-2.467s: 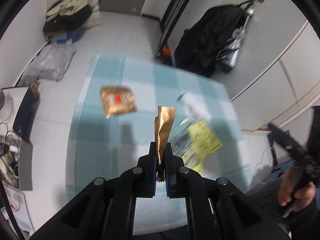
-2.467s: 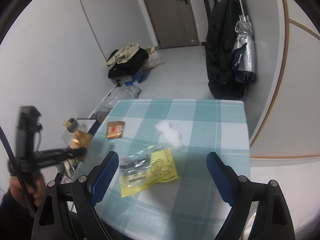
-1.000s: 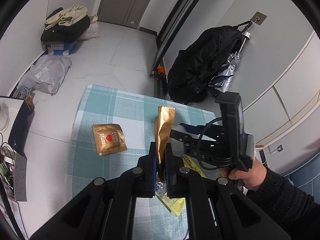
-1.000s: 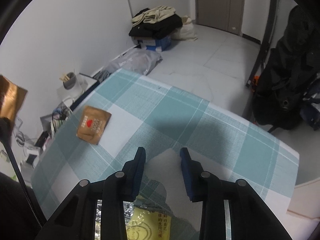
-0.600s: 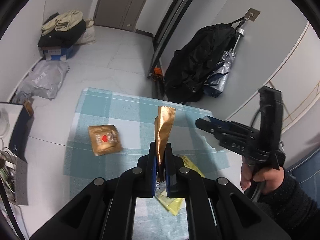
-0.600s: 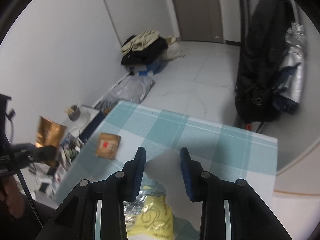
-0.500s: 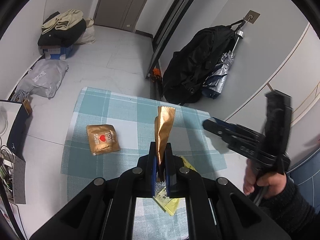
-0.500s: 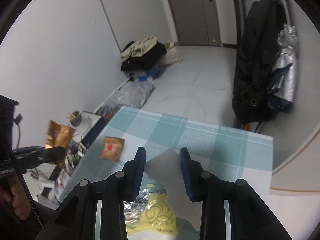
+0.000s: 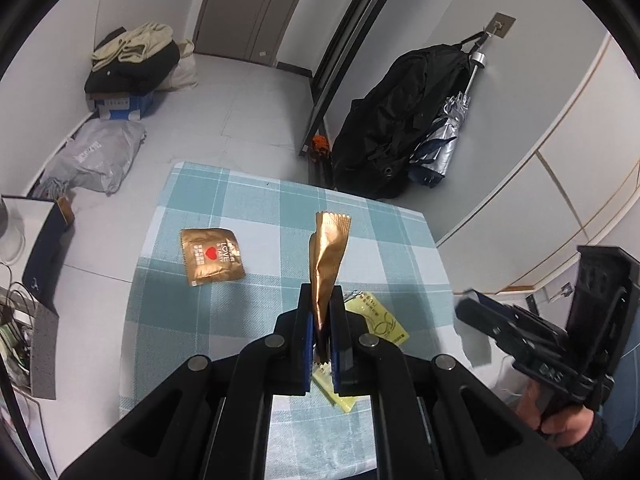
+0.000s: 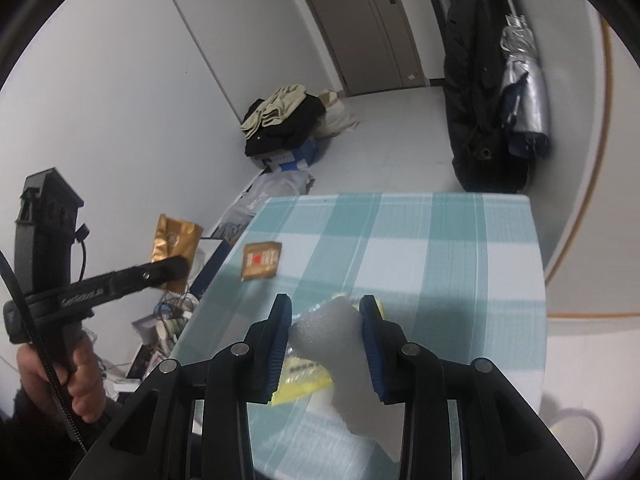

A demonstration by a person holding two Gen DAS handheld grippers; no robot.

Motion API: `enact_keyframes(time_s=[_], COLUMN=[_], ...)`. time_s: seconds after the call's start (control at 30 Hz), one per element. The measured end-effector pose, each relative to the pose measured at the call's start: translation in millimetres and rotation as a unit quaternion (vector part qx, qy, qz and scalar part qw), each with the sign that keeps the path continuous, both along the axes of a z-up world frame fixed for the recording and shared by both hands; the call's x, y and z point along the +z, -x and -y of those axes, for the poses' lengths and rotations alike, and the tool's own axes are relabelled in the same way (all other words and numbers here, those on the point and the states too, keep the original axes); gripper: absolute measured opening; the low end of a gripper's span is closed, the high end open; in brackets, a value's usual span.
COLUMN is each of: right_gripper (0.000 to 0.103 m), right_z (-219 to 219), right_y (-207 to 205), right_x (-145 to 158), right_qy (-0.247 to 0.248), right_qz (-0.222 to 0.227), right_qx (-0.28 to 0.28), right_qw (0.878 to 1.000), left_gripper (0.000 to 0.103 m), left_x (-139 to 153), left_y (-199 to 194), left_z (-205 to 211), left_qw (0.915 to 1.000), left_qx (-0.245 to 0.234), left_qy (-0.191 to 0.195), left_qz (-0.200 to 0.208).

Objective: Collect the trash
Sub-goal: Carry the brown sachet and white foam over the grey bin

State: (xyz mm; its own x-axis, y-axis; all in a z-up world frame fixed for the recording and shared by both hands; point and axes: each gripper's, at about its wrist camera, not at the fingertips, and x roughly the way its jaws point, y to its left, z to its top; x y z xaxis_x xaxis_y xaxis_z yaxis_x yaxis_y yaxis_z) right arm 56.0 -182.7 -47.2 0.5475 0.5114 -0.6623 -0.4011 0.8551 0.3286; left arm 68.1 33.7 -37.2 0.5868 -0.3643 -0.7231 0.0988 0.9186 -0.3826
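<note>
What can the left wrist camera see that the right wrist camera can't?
Only the left wrist view shows the gold wrapper edge-on, standing pinched in the left gripper, and the right gripper from the side. Only the right wrist view shows the white foam piece squeezed in the right gripper, and a white bin rim below the table's near right corner. Both show the checked tablecloth, the gold heart packet, the yellow wrapper and the black backpack.

Left tool (image 9: 321,322) clamped, raised; right tool (image 10: 326,334) clamped, raised
</note>
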Motion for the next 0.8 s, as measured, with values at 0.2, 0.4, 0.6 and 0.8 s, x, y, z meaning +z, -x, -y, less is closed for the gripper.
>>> enact_keyframes(time_s=[0.2, 0.4, 0.6, 0.8], right_gripper=[0.034, 0.034, 0.034, 0.034], right_z=[0.4, 12.9, 40.2, 85.9], right_y=[20.9, 41.3, 73.3, 99.9], right_x=[6.1, 31.8, 70.8, 108.7], right_qy=[0.002, -0.019, -0.028, -0.038], right_qz=[0.014, 0.036, 0.081, 0.122], right_qx=[0.001, -0.014, -0.026, -0.056], right_qw=[1.000, 0.999, 0.996, 0.990], left_gripper=[0.003, 0.003, 0.003, 0.003], left_x=[-1.6, 1.7, 22.9, 56.5], left_y=[13.0, 26.4, 37.9, 47.3], left_z=[8.7, 24.1, 39.1, 81.9], left_qw=[0.9999, 0.9988, 0.9975, 0.9936], left_qx=[-0.007, -0.039, -0.054, -0.088], left_qy=[-0.007, -0.027, -0.024, -0.018], left_qz=[0.003, 0.015, 0.038, 0.068])
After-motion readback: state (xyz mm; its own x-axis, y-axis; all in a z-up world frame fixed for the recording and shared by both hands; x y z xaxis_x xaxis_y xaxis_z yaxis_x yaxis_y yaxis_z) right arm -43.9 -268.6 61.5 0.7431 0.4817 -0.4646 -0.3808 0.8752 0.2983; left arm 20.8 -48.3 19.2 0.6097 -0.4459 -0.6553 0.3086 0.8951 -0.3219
